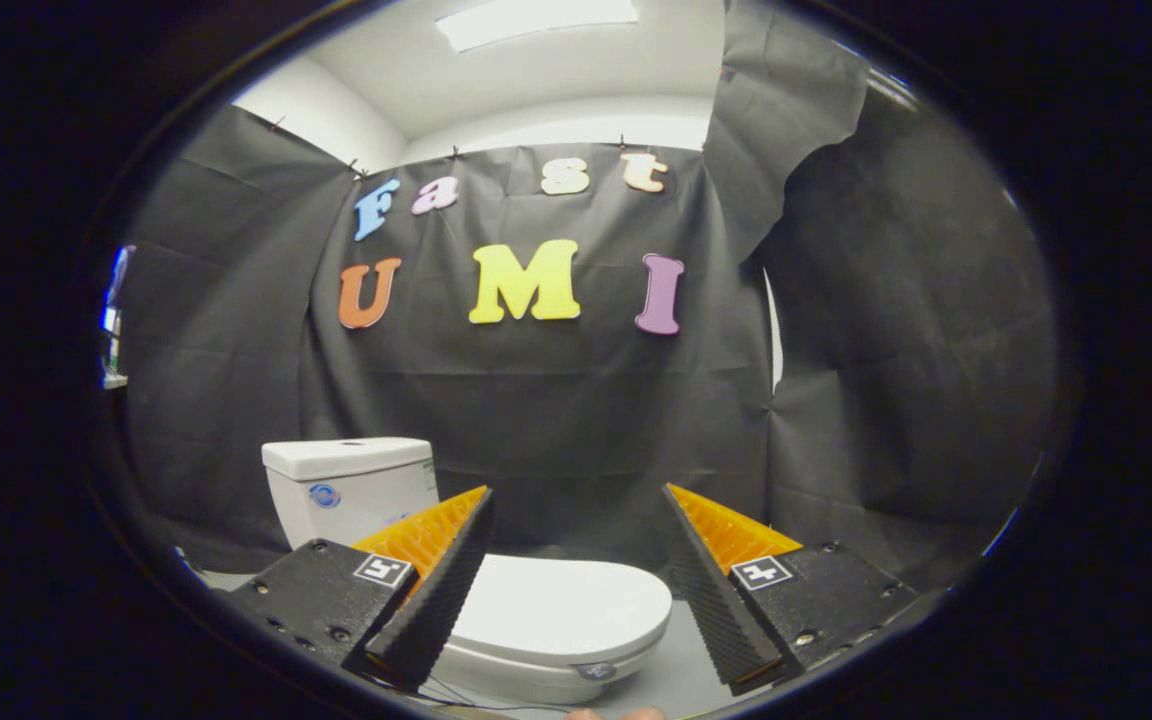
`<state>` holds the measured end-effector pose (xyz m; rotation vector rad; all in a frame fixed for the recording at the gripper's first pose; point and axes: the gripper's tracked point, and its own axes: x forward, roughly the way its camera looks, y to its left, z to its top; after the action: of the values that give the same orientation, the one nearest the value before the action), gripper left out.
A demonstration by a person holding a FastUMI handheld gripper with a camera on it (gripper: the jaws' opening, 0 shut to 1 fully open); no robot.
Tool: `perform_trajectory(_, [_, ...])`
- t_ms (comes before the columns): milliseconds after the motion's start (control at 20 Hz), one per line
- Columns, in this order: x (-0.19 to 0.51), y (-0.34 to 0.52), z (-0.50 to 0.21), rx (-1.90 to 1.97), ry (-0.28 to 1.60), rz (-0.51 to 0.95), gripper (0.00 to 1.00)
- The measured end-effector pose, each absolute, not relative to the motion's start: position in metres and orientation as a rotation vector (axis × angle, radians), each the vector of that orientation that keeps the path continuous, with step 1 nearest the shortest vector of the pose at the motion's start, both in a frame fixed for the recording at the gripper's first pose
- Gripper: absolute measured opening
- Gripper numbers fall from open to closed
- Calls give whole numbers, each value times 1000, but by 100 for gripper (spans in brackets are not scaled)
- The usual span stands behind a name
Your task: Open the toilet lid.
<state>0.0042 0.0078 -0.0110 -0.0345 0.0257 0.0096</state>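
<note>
A white toilet stands on the floor just ahead of me. Its lid (pixel 561 605) lies flat and closed over the bowl. The white tank (pixel 348 485) rises behind it, partly hidden by my left finger. My gripper (pixel 577 494) hovers above the lid's front part, open, with nothing between its two fingers. The fingers (pixel 436 590) are black with ribbed pads and orange backs. The front rim of the bowl (pixel 576 670) shows between and below the fingers.
Black cloth walls close in the booth behind and to the right of the toilet. Grey floor (pixel 681 675) shows right of the bowl. A fingertip of a person's hand (pixel 616 713) peeks in under the gripper.
</note>
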Motion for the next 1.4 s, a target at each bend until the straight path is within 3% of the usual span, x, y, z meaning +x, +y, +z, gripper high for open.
perform_trajectory(750, [14,-8,-47,43,136,-49,100])
perform_trajectory(1400, [33,-16,-116,209,464,-120,100])
